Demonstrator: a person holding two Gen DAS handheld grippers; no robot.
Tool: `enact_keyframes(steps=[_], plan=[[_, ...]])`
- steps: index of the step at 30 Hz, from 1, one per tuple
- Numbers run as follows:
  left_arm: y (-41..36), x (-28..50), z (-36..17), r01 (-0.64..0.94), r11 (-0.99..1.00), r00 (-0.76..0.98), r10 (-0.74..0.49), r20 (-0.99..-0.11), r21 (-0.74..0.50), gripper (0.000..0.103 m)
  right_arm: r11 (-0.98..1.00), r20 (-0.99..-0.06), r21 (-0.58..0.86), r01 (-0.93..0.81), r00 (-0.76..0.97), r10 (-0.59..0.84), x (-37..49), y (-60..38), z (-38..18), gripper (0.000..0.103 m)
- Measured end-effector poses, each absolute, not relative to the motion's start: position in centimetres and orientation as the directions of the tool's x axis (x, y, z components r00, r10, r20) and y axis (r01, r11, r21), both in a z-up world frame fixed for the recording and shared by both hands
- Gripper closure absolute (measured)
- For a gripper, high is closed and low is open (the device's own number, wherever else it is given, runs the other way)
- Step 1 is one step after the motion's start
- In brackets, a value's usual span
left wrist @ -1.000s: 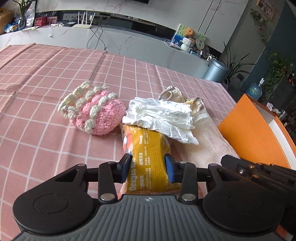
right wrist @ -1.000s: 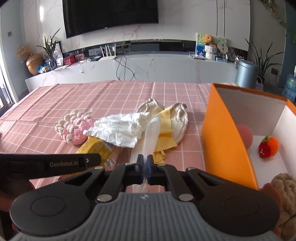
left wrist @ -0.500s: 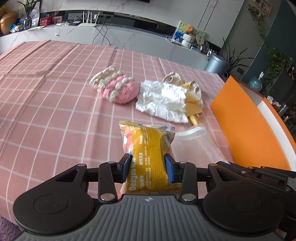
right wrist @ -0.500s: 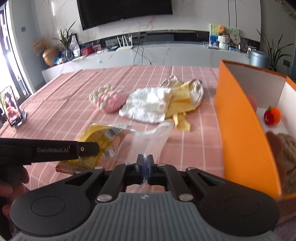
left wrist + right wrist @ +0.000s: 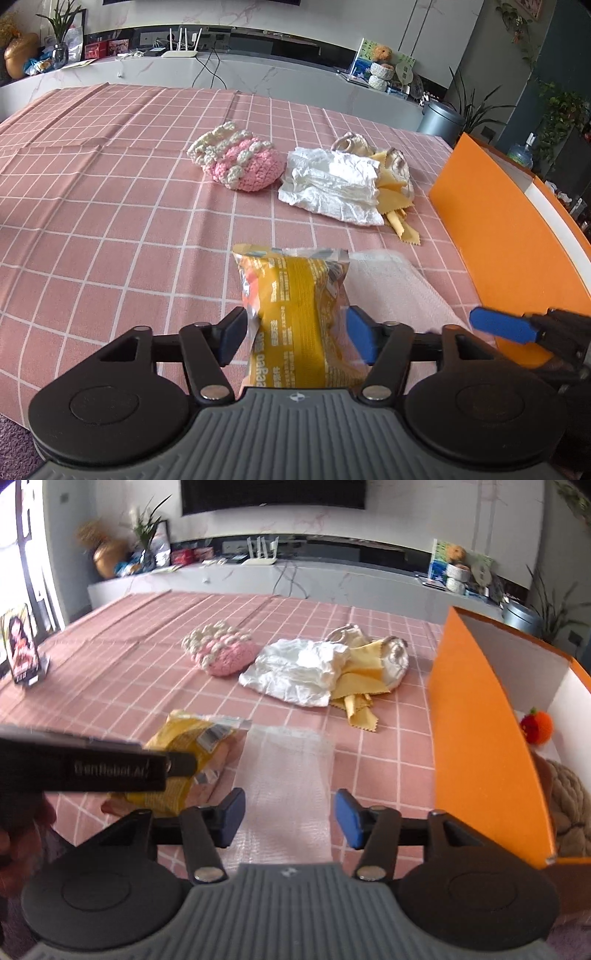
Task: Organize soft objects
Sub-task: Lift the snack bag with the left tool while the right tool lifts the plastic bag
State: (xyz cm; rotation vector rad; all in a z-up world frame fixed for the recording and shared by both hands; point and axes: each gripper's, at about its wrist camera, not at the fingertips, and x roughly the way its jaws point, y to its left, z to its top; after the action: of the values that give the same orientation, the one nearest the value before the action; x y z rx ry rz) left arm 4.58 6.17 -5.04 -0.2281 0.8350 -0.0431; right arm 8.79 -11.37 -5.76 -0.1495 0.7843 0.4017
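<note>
Both jaws have let go: left hand-held gripper [image 5: 295, 334] opening around half-hidden snack packet [image 5: 295, 295], right hand-held gripper [image 5: 290, 818] around clear bag [image 5: 286, 775].

The tablecloth [image 5: 110, 206] was pink with a white grid. The packet [image 5: 295, 295] was yellow with orange, the knit [image 5: 240, 162] pink and cream, the tissue [image 5: 332, 184] white, the cloth [image 5: 354, 686] yellow. The box [image 5: 480, 738] was orange outside, white inside. The pads [image 5: 347, 819] were blue.
</note>
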Motion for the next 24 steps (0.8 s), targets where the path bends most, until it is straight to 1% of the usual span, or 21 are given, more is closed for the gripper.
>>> enact_keyframes(steps=[3,6,8,10,11,13,14,16,17,19,20,21,22,23,24], plan=[[6.1,5.3,-5.0,-0.06,0.974,0.662,-0.123,-0.739,-0.217,0.026,0.902,-0.733,0.025,-0.431,0.606,0.31,9.3,-10.8,-6.4,0.034],[5.7,5.9,-5.2,-0.052,0.979,0.645,-0.117,-0.755,-0.196,0.026,0.895,-0.738,0.012,-0.446,0.6,0.309,10.0,-10.0,-6.7,0.033],[5.4,6.2,-5.5,-0.048,0.985,0.637,-0.098,-0.764,-0.166,0.03,0.896,-0.742,0.001,-0.444,0.6,0.299,10.5,-9.6,-7.0,0.033],[5.3,6.4,-5.8,-0.044,0.988,0.631,-0.088,-0.771,-0.149,0.031,0.895,-0.749,0.004,-0.446,0.591,0.298,11.2,-9.3,-7.2,0.033],[5.4,6.5,-6.0,-0.043,0.988,0.626,-0.09,-0.775,-0.15,0.033,0.895,-0.753,0.006,-0.447,0.587,0.298,11.5,-9.2,-7.4,0.033],[5.5,6.7,-6.3,-0.043,0.986,0.62,-0.099,-0.778,-0.16,0.034,0.893,-0.76,0.011,-0.449,0.577,0.3,12.1,-9.0,-7.8,0.034],[5.6,6.8,-6.3,-0.039,0.986,0.62,-0.105,-0.778,-0.164,0.037,0.894,-0.765,0.013,-0.447,0.572,0.297,12.4,-8.8,-8.0,0.034],[5.6,6.9,-6.4,-0.032,0.986,0.618,-0.111,-0.779,-0.166,0.04,0.897,-0.778,0.022,-0.441,0.556,0.293,12.9,-8.7,-8.5,0.041],[5.6,7.0,-6.4,-0.027,0.986,0.618,-0.113,-0.778,-0.164,0.041,0.899,-0.784,0.033,-0.436,0.547,0.294,13.1,-8.8,-8.7,0.046],[5.6,7.0,-6.4,-0.023,0.986,0.619,-0.115,-0.777,-0.163,0.042,0.901,-0.779,0.034,-0.432,0.553,0.295,13.2,-8.9,-8.8,0.05],[5.6,7.1,-6.4,-0.022,0.986,0.62,-0.117,-0.776,-0.166,0.042,0.899,-0.777,0.026,-0.437,0.557,0.293,13.1,-8.8,-8.9,0.054],[5.6,7.2,-6.4,-0.02,0.986,0.621,-0.119,-0.775,-0.167,0.042,0.898,-0.774,0.023,-0.439,0.561,0.294,13.1,-8.8,-8.8,0.062],[5.6,7.2,-6.4,-0.021,0.986,0.622,-0.119,-0.774,-0.168,0.043,0.899,-0.771,0.02,-0.438,0.565,0.293,13.1,-8.8,-8.8,0.067],[5.5,7.3,-6.4,-0.02,0.985,0.624,-0.12,-0.772,-0.169,0.045,0.899,-0.769,0.018,-0.437,0.569,0.292,13.1,-8.8,-8.8,0.079],[5.5,7.3,-6.4,-0.016,0.986,0.626,-0.121,-0.77,-0.168,0.045,0.899,-0.767,0.017,-0.437,0.571,0.292,13.1,-8.9,-8.7,0.093]])
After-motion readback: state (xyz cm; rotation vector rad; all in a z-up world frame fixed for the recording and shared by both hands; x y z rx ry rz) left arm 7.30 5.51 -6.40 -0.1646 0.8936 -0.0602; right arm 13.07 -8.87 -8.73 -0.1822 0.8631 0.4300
